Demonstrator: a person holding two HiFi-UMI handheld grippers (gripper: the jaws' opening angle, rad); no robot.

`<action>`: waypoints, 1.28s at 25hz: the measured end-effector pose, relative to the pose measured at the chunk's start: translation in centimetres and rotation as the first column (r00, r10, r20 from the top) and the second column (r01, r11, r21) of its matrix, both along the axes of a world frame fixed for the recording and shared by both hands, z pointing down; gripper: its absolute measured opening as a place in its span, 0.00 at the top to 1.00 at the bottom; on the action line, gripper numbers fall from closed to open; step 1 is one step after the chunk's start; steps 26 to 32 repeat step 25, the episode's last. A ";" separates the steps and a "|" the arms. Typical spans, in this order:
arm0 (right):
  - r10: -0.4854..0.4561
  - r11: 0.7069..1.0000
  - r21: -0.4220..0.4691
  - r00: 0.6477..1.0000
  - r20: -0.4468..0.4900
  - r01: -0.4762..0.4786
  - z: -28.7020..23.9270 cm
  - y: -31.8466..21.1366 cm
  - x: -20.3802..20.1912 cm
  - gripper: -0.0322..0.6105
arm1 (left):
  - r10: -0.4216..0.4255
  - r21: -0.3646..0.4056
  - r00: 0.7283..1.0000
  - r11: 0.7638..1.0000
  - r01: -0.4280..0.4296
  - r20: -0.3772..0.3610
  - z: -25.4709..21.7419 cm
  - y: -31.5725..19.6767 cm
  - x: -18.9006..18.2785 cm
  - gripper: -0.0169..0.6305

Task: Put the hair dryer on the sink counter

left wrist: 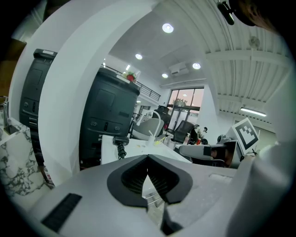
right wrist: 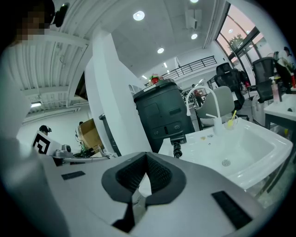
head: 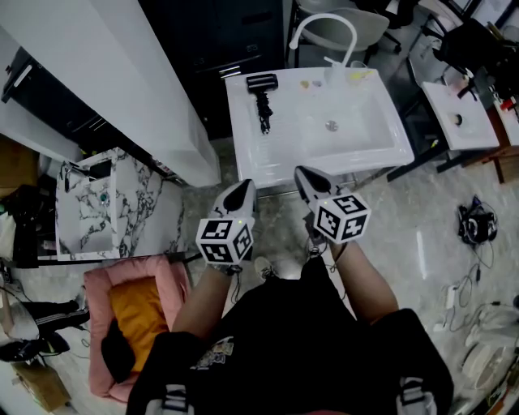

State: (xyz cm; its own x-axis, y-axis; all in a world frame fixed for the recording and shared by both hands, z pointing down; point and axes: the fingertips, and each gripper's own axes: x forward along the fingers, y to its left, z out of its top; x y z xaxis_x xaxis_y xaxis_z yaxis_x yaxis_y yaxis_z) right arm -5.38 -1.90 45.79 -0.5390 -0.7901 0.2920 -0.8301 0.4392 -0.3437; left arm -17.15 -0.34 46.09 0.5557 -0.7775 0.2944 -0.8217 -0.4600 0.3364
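Note:
A black hair dryer (head: 262, 93) lies on the left side of the white sink counter (head: 243, 138), with its cord trailing toward me. It also shows in the left gripper view (left wrist: 121, 143) and the right gripper view (right wrist: 177, 144). My left gripper (head: 243, 188) and right gripper (head: 304, 174) hang side by side close to my body, short of the sink's front edge and clear of the dryer. Both are shut with nothing between the jaws, as the left gripper (left wrist: 148, 159) and the right gripper (right wrist: 146, 157) show in their own views.
A white curved faucet (head: 324, 24) and a cup stand at the back of the basin. A black cabinet (right wrist: 162, 115) stands behind the sink and a white column (head: 122, 73) to its left. On the floor: a marble-patterned stand (head: 97, 211), a pink cushion bed (head: 138, 308), cables (head: 477, 223). A second basin (head: 458, 113) lies at right.

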 end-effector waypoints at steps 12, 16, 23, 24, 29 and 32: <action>0.003 1.000 -0.002 1.000 -0.009 -0.003 0.1 0.5 -0.4 0.95 | -0.002 -0.014 1.000 1.000 0.002 -0.008 0.4 0.3 -0.6 0.97; 0.005 1.000 -0.003 1.000 -0.011 -0.005 -0.1 0.5 -0.5 0.95 | 0.003 -0.013 1.000 1.000 -0.003 -0.013 0.3 0.4 -0.7 0.97; 0.003 1.000 0.001 1.000 -0.014 -0.003 0.1 0.7 -1.0 0.95 | -0.001 -0.010 1.000 1.000 0.001 -0.015 0.4 0.6 -1.3 0.97; 0.002 1.000 0.001 1.000 -0.014 -0.002 0.1 0.7 -1.1 0.95 | -0.002 -0.010 1.000 1.000 0.002 -0.015 0.4 0.6 -1.4 0.97; 0.001 1.000 0.001 1.000 -0.014 -0.001 0.1 0.7 -1.2 0.95 | -0.003 -0.010 1.000 1.000 0.003 -0.015 0.4 0.6 -1.5 0.97; 0.001 1.000 0.001 1.000 -0.014 -0.001 0.1 0.7 -1.2 0.95 | -0.003 -0.010 1.000 1.000 0.003 -0.015 0.4 0.6 -1.5 0.97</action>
